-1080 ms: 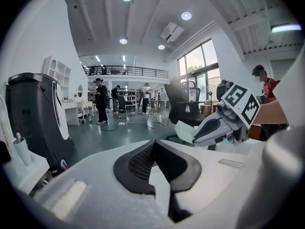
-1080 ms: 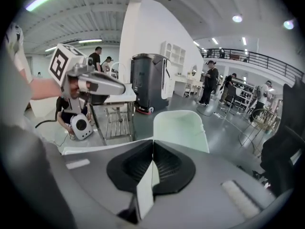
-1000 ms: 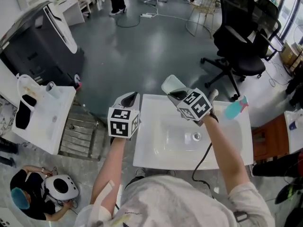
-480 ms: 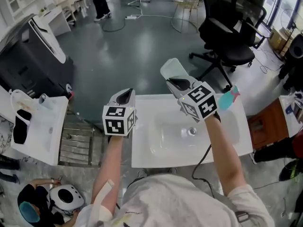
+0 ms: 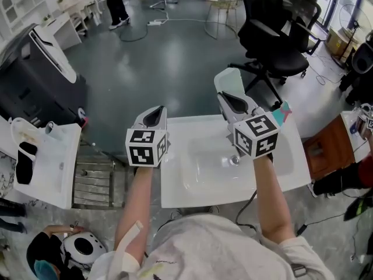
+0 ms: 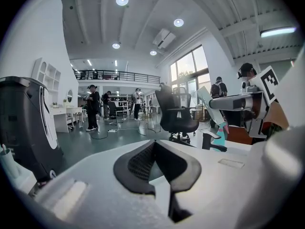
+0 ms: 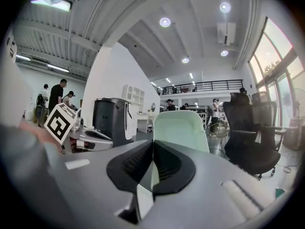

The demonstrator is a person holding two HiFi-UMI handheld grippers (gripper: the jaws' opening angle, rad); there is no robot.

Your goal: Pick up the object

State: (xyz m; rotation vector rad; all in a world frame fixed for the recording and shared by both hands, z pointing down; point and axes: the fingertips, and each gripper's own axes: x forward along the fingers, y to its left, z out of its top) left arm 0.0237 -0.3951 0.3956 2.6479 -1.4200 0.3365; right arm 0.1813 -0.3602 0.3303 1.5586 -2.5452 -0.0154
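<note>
While the right tool [image 5: 231, 100] hangs above the far edge of the white desk [image 5: 175, 182], its jaws are pressed together on the lower edge of a thin pale-green panel [image 5: 228, 81]. The panel stands upright out of the pinch, clear of the desk's sunken basin [image 5: 201, 168]. The left tool [image 5: 155, 115], over the desk's left edge, has its jaws closed with nothing between them, as its own view shows. We judge the pick-up as good as made: the panel is off the surface and carried by one narrow bite alone. To finish it well, we would hold the squeeze steady, since so flat and light a piece could pivot or slip sideways in a small grip. We would move slowly, hold the panel vertical, and steer it away from the black office chair [image 5: 280, 34] just beyond and the teal item [image 5: 281, 116] at the desk's far-right edge. The left tool is best held apart, ready to steady the free edge if the panel tips.
</note>
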